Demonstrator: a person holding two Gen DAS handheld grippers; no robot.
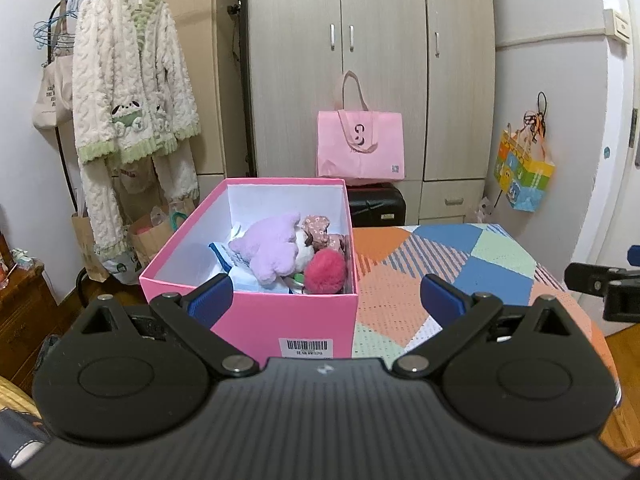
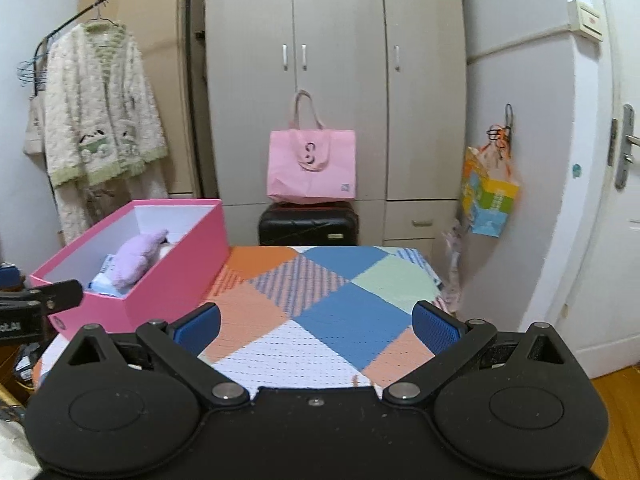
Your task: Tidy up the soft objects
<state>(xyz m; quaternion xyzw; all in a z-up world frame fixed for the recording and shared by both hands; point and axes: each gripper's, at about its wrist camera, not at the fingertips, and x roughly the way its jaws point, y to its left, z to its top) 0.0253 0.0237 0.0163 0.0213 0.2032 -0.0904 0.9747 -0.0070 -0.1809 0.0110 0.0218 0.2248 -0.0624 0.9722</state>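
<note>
A pink box [image 1: 256, 320] stands on the left part of a table covered with a patchwork cloth [image 1: 460, 264]. Inside it lie a lilac plush toy [image 1: 272, 250], a red fluffy ball [image 1: 326, 271], a floral bow [image 1: 320, 232] and white and blue packets [image 1: 230, 258]. My left gripper [image 1: 326, 298] hovers open just in front of the box, holding nothing. In the right wrist view the box [image 2: 168, 280] sits to the left with the lilac plush [image 2: 138, 258] showing. My right gripper [image 2: 316, 326] is open and holds nothing above the cloth [image 2: 328, 300].
Behind the table stand a wardrobe [image 1: 372, 60], a black suitcase [image 2: 308, 224] and a pink tote bag [image 2: 312, 164] on top of it. A fluffy robe [image 1: 132, 80] hangs on a rack at left. A colourful bag [image 2: 488, 200] hangs by the door at right.
</note>
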